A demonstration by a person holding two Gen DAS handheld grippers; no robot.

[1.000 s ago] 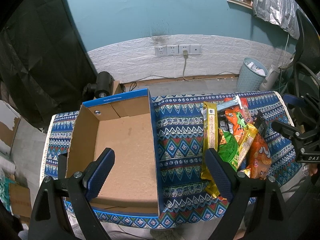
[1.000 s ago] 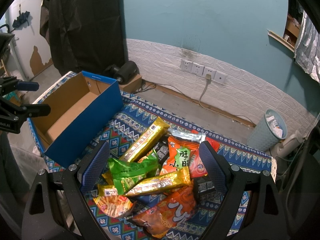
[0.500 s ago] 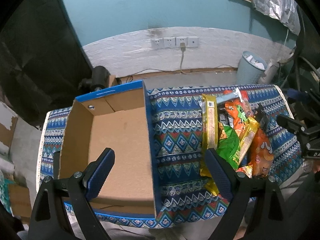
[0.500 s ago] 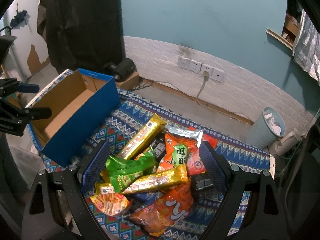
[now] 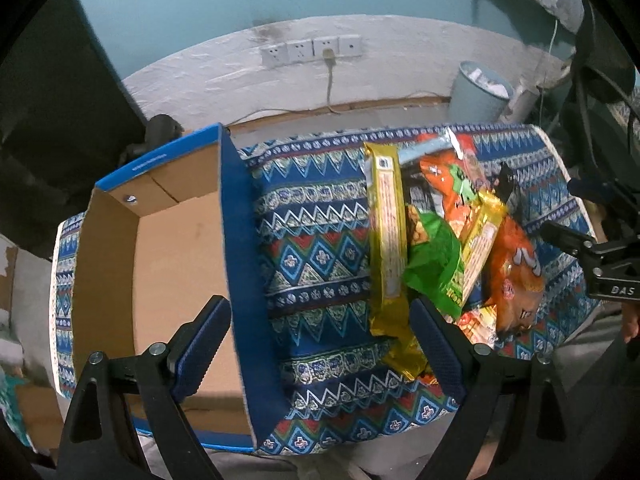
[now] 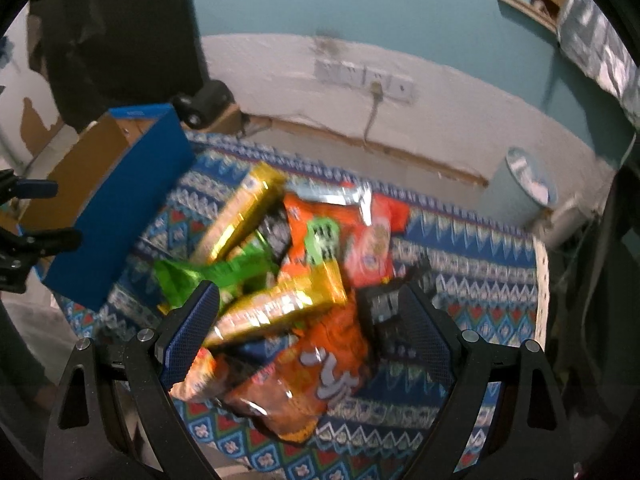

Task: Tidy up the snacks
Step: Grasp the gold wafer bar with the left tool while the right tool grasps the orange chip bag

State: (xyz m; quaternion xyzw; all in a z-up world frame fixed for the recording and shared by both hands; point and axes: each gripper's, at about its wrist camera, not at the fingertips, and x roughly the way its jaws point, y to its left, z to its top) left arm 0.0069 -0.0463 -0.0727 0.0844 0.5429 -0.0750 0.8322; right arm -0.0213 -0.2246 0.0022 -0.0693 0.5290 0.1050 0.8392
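**Snack pile waits as box stands empty**

Both grippers hang released and empty-handed above a bench (image 5: 316,264) draped in a blue patterned cloth, with no sorting done so far as the views show. The right gripper (image 6: 308,328), jaws spread wide, is poised directly over the near end of the snack heap: an orange chip bag (image 6: 312,376) lies between its fingers, a gold bar wrapper (image 6: 276,308) just beyond. The left gripper (image 5: 320,344), likewise spread, straddles the blue wall of the cardboard box (image 5: 176,264), which holds nothing. Farther on, a green packet (image 5: 436,268) and a long yellow pack (image 5: 388,236) lie in the pile toward the bench's right edge, well apart from the box at its left edge. Every snack remains to be moved.
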